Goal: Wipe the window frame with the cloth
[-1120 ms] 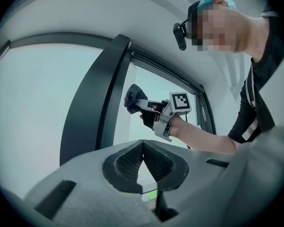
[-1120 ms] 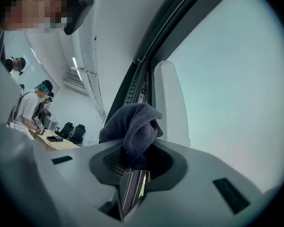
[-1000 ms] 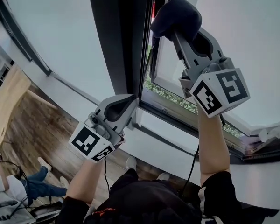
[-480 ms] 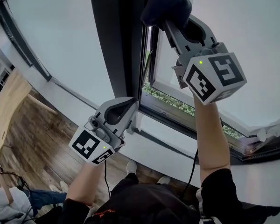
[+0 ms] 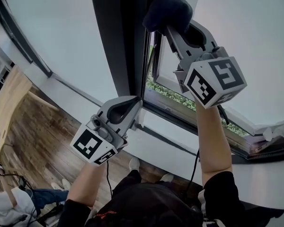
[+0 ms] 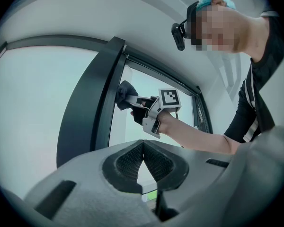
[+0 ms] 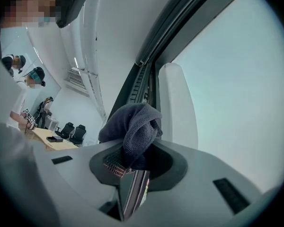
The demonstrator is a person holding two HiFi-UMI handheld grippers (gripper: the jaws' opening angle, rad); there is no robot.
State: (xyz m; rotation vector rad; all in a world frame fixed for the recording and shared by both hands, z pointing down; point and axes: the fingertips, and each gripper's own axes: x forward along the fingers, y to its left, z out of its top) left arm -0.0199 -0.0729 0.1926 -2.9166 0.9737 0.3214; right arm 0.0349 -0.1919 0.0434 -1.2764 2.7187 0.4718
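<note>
While the right gripper (image 5: 174,26) pinches the dark cloth (image 5: 166,9) against the inner edge of the dark window frame (image 5: 116,41), high up, the left gripper (image 5: 134,107) hangs lower beside that frame, jaws pressed together and empty; each gripper's cube (image 5: 215,82) bears only black-and-white square markers

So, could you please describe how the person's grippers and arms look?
Both the left gripper and right gripper are light grey plastic with dark-padded claws, each carrying a white cube of black square markers. Thin black cables trail from them. The person wears black short sleeves.
</note>
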